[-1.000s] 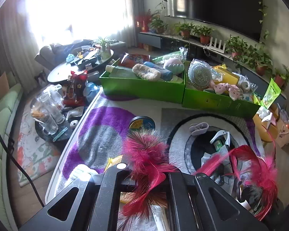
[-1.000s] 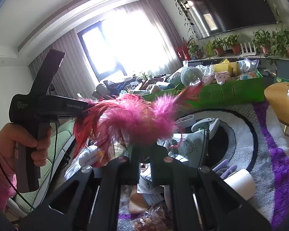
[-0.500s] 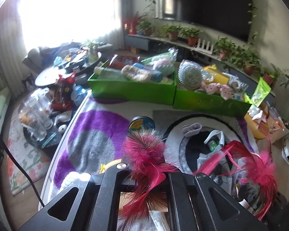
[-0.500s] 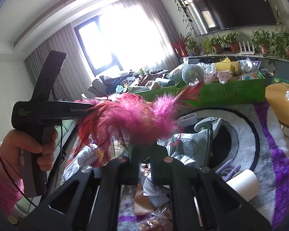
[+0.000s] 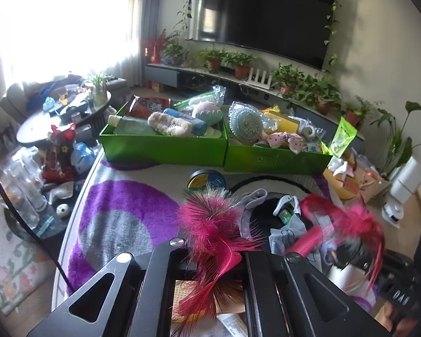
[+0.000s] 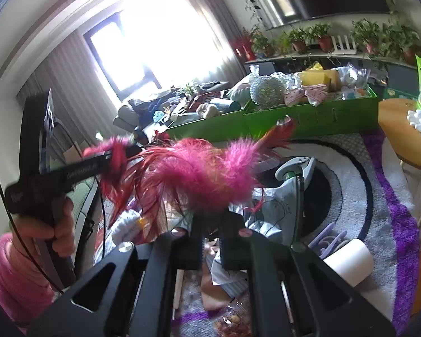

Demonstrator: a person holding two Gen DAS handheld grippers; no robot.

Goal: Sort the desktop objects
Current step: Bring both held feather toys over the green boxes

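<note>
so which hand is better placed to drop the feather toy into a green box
Hard to call, since both grippers are shut on the pink feather toy. Leaning left: the left gripper looks straight at the green boxes, across open rug. The right gripper sees them off to one side.

Fluffy pink feathers (image 5: 210, 224) with stiff glossy quills are being clamped by the matt black plastic left gripper (image 5: 214, 255), which is studded with shiny metal screws. A shaggy pile rug (image 5: 120, 213) is being lit beside smooth green boxes (image 5: 165, 146). A smooth white paper roll (image 6: 348, 261) is being shown matt.
</note>
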